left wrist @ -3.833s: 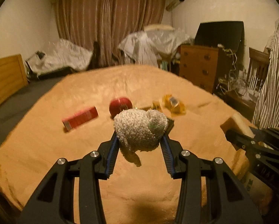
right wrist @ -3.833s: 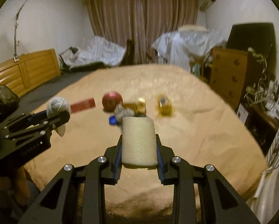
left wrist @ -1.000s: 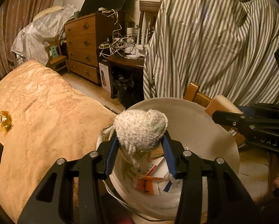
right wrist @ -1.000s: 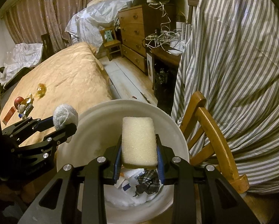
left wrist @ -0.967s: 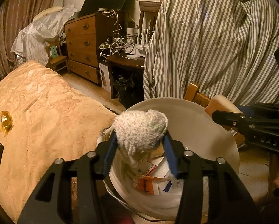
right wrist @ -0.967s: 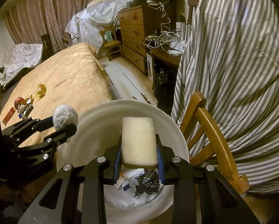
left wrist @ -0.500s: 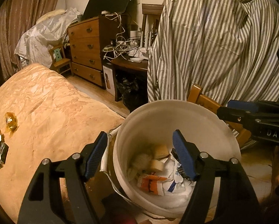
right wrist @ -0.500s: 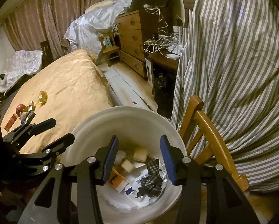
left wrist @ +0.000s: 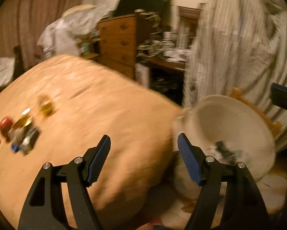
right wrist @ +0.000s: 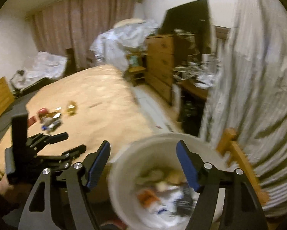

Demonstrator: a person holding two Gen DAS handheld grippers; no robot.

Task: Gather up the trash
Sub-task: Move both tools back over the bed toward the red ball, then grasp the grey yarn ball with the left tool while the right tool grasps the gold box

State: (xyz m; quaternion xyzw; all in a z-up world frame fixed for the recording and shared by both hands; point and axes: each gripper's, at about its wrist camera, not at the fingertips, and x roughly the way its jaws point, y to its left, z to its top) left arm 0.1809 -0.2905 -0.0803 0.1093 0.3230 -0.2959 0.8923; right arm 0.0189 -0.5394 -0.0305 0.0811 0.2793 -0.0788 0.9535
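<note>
- On the far left of the left wrist view, a small cluster of trash [left wrist: 21, 132] lies on the orange bedspread [left wrist: 105, 115]: a flat red packet, a round red piece, gold foil, something dark with a blue cap. The blur hides finer detail; the cluster's long axis runs from lower left up to a gold wrapper [left wrist: 45, 105] lying a little apart at upper right.
- The bedspread looks soft and rumpled, draped over the bed's rounded corner.
- The left gripper [left wrist: 144, 150] points down at an angle over that corner, its blue ribbed pads spread apart with nothing between them. In the right wrist view it [right wrist: 66, 143] juts in from the left, with a person's hand [right wrist: 4, 186] at its handle.
- The white bucket [left wrist: 239, 115], round, smooth-walled and plastic-looking, stands beside the bed with its mouth facing up, holding paper scraps and wrappers.
- The right gripper [right wrist: 143, 161] hangs above the bucket's [right wrist: 124, 163] near rim, tilted downward; its jaws are opening and nothing is gripped between the blue pads.
- Inside the bucket lie pale foam-like lumps, an orange-and-white wrapper and dark checked scraps, all blurred.
- Right of the bucket stands a wooden chair [right wrist: 237, 157] with a striped cloth [right wrist: 258, 76] hanging behind it.
</note>
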